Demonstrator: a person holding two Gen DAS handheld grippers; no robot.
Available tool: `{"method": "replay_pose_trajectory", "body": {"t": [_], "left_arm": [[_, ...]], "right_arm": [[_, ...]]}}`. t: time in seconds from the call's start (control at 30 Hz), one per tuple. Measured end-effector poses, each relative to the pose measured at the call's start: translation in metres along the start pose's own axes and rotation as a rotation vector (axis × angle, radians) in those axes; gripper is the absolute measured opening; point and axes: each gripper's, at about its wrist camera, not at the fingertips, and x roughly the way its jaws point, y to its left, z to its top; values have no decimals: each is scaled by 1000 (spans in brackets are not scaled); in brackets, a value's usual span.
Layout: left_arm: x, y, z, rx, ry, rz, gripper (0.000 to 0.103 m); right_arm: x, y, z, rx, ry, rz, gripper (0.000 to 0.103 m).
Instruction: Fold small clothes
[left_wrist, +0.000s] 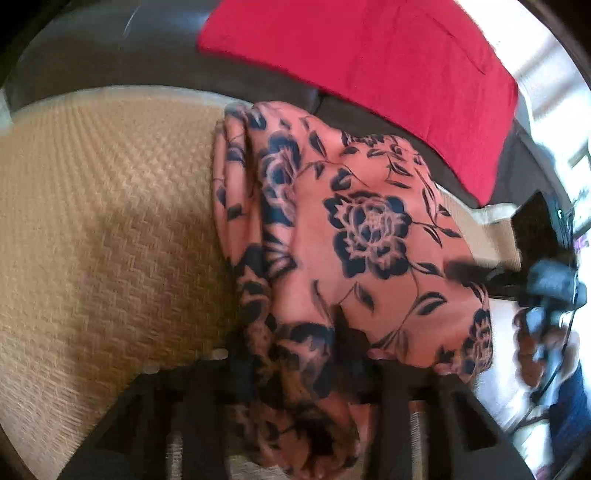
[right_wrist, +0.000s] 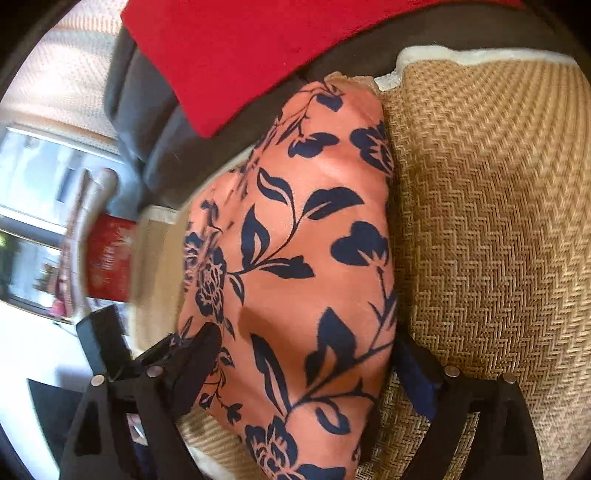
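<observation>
1. Right now a salmon-pink garment with a navy floral print is lying bunched on a tan woven mat, filling the centre and lower right of the left wrist view.
2. The left hand-held gripper is sitting at the bottom centre of that view, clamped on a gathered fold of the garment.
3. In the right wrist view the garment is running from top centre to bottom centre, with the mat lying to its right.
4. The right hand-held gripper is standing with its fingers spread, one on each side of the cloth.
5. A red cushion is resting on a dark sofa across the top of both views.
</observation>
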Motion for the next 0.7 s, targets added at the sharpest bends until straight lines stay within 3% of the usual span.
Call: {"method": "replay_pose_trajectory", "body": {"t": [0.07, 0.23, 0.27, 0.33, 0.37, 0.4, 0.47, 0.53, 0.57, 0.6, 0.7], "left_arm": [[-11, -7, -1, 21, -37, 16, 24], [-23, -31, -15, 30, -101, -87, 29], [-15, -31, -18, 32, -82, -71, 36], [9, -25, -26, 2, -15, -12, 46], [5, -20, -29, -32, -40, -38, 53], [-1, -16, -31, -65, -57, -44, 64], [-9, -12, -34, -89, -85, -39, 74], [-7, -17, -37, -58, -65, -41, 64], [-1, -17, -30, -39, -41, -52, 35], [3, -23, -31, -29, -18, -38, 33], [-12, -33, -22, -11, -53, -19, 23]], "right_arm": [[-2, 13, 2, -53, -6, -71, 39], [-55, 39, -3, -124, -148, -109, 36], [-56, 33, -4, -116, -141, -120, 37], [-36, 9, -1, -59, -78, -138, 55], [-26, -7, -4, -15, -52, -131, 67], [-23, -14, -10, 13, -56, -89, 71], [-27, -15, -14, 12, -101, -12, 79], [-24, -8, -13, -7, -128, 0, 82], [-15, -4, -10, -25, -93, -26, 80], [-9, 1, -8, -50, -68, -64, 59], [2, 46, -4, -212, -33, -195, 41]]}}
